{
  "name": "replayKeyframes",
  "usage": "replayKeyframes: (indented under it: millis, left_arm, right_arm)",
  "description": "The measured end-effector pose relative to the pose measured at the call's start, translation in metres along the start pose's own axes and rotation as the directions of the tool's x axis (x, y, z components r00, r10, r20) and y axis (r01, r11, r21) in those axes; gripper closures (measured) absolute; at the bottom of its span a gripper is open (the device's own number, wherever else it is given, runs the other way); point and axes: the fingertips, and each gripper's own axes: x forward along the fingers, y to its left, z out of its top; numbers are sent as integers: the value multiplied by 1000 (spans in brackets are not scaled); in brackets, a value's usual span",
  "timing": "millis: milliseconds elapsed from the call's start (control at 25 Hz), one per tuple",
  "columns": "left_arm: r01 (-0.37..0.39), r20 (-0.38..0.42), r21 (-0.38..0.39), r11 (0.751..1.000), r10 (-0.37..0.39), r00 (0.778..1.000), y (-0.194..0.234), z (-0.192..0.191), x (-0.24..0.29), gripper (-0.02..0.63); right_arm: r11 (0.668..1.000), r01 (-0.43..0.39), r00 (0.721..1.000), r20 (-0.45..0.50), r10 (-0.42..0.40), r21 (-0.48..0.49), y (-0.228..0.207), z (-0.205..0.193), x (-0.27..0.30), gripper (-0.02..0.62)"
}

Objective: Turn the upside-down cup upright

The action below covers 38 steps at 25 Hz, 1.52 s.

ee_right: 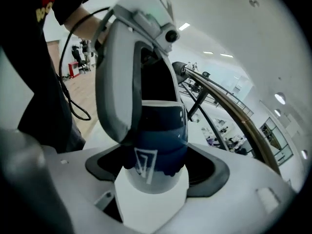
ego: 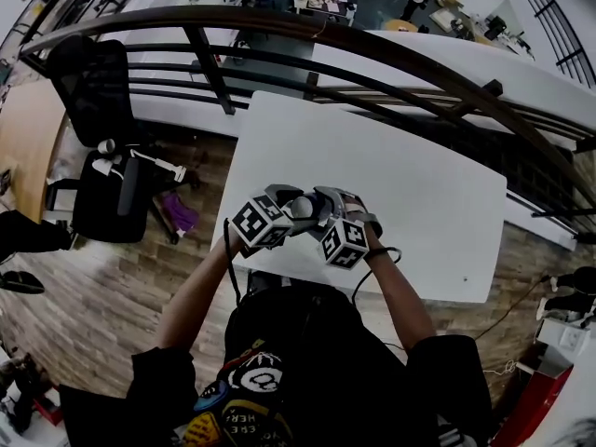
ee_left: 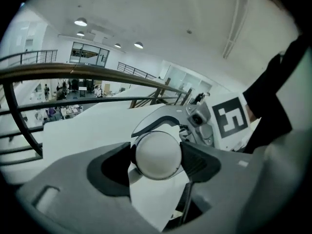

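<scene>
Your left hand-held gripper point(ee_left: 158, 161) had its jaws drawn in on the cup point(ee_left: 157, 153). In the left gripper view both pads pressed the sides of a round white end that faced the camera, with no gap on either side. Your right hand-held gripper point(ee_right: 158, 168) was closed on the same cup from the other side. In its own view the cup sat between the two dark pads, its white part nearest the camera and its dark blue part farther off, and one jaw of the left hand-held gripper lay against the blue part. So both tools gripped one cup, with their tips meeting around it.

From the head view, you held the pair close to your body, above the near edge of the white table point(ego: 410, 194). The cup was lifted clear of the table, small and grey between the jaws. The table top carried nothing else that I could make out.

As for progress, I judge you were partway through. The cup was picked up and shared between both hands, which looks like a handover in the middle of the turn. I could not tell from these views which way its mouth faced. What was left was to finish the turn, set the cup mouth-up on the table, and open both sets of jaws.
</scene>
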Motion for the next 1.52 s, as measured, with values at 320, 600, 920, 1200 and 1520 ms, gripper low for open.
replayKeyframes:
  millis: [320, 600, 920, 1200, 1520]
  left_arm:
    - [367, 367, -360, 857, -232, 901, 5, -5, -27, 281]
    - [495, 564, -424, 759, -207, 800, 12, 1, -48, 281]
    - [528, 629, -401, 749, -194, 753, 12, 7, -57, 281]
    - [386, 596, -345, 855, -119, 794, 20, -4, -55, 300]
    - [-55, 398, -490, 870, 280, 874, 55, -72, -45, 601]
  right_arm:
    - [932, -348, 873, 397, 282, 105, 18, 24, -28, 207]
    - [679, -617, 613, 784, 100, 396, -35, 27, -85, 273]
    - [241, -893, 395, 918, 20, 379, -18, 39, -81, 396]
    - [325, -863, 415, 909, 25, 386, -22, 52, -74, 527]
    - [701, -436, 871, 460, 171, 565, -53, 4, 44, 546]
